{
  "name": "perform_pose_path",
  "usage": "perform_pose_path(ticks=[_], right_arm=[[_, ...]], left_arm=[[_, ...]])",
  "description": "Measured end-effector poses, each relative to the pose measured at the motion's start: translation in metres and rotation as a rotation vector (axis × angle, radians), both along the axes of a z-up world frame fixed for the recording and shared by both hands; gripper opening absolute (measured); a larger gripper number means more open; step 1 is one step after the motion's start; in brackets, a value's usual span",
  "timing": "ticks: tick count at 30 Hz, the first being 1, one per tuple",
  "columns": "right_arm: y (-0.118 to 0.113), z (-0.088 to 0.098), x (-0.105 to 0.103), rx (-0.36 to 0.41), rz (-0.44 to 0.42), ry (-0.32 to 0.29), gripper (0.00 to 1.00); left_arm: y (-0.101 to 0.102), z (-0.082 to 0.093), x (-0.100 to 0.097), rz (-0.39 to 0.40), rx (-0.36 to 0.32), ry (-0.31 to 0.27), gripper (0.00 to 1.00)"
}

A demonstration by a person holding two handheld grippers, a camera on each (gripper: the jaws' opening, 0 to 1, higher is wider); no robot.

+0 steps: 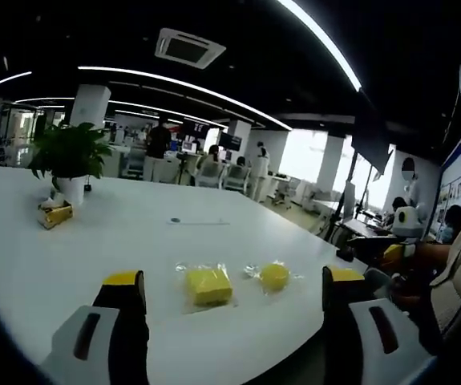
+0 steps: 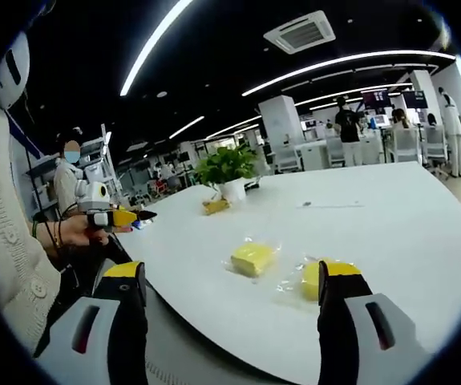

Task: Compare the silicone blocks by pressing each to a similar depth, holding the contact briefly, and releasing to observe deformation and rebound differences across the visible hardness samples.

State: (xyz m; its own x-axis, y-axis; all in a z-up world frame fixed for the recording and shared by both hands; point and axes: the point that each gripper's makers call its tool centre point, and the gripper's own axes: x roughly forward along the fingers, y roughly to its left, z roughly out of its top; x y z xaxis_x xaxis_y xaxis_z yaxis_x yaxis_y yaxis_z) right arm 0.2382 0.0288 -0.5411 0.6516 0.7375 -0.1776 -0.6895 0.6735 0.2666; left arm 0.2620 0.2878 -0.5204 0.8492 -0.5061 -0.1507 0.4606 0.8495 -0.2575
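**A:** Left gripper (image 1: 234,301)?

**B:** Spread wide, yellow-tipped jaws apart, pinching nothing. Held off the near edge of the white table (image 1: 70,257), clear of both samples.

**A:** And past the jaws?

**B:** Square yellow silicone block (image 1: 208,285) flat on the table, inside a clear plastic wrapper. Just beside it, a round yellow silicone block (image 1: 274,277), likewise in a clear wrapper. Apart from each other, not touching.

**A:** Right gripper (image 2: 234,301)?

**B:** Also spread, nothing between the jaws. Above the table edge (image 2: 422,233). Square block (image 2: 252,258) lying between the jaw lines, further in on the table; round block (image 2: 317,279) partly hidden behind one jaw tip. Touching or not, cannot tell.

**A:** Further out?

**B:** Potted plant (image 1: 70,156) in a white pot, well beyond the blocks on the table, with a small yellowish box (image 1: 54,215) at its foot. In the right gripper view, a hand (image 2: 74,228) beside the table edge gripping the other gripper, yellow tip pointed toward the table. Contents of the wrappers otherwise plain: one block each.
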Motion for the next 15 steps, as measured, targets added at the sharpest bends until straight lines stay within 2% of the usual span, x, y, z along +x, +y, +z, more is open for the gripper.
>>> perform_pose_path(ticks=[5,10,13,15], right_arm=[[-0.0012,-0.0013,-0.0006,0.004,-0.003,-0.001,0.82],[-0.0024,-0.0045,-0.0005,0.006,-0.007,0.013,0.81],[-0.0030,-0.0049,0.0001,0.009,-0.008,0.018,0.81],[-0.0023,-0.0050,0.0008,0.007,-0.008,0.021,0.81]], left_arm=[[-0.0010,0.0040,0.0009,-0.007,-0.001,-0.014,0.90],[-0.0010,0.0020,0.0019,-0.009,0.022,-0.009,0.90],[-0.0032,-0.0016,0.0026,-0.023,0.064,0.000,0.90],[-0.0042,-0.0011,0.0030,-0.028,0.062,0.000,0.90]])
